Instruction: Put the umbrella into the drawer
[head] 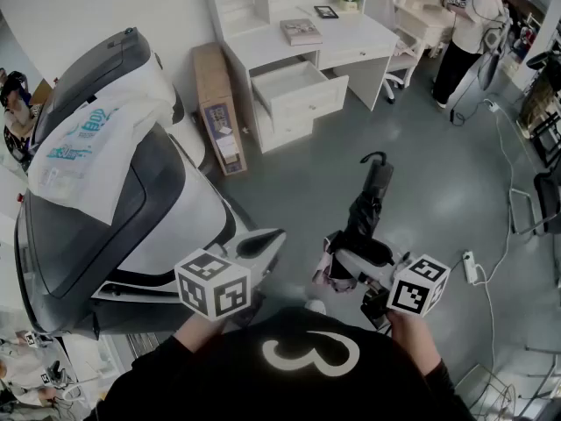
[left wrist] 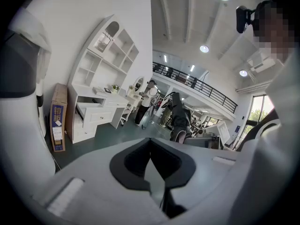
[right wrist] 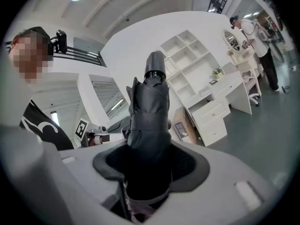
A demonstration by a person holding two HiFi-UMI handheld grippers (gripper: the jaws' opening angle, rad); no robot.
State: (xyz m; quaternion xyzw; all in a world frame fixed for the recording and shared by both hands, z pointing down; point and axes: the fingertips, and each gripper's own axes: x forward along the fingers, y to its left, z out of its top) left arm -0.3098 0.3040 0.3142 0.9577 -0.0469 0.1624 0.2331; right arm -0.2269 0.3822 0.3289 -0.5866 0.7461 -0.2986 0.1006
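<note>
Across the grey floor (head: 421, 174), the white desk's (head: 351, 38) drawer (head: 308, 102) stood pulled out, ready to receive. Well short of it, the right gripper (head: 351, 266) clamped the folded black umbrella (head: 368, 209) for carrying, while the left gripper's (head: 263, 239) jaws were pressed together, empty.

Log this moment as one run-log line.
right gripper: shut on folded umbrella | left gripper: shut, empty | desk drawer: open, umbrella not in

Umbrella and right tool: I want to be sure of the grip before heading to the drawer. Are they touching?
Touching. The right gripper view shows the right tool closed on the folded umbrella, its jaws against both sides.
</note>
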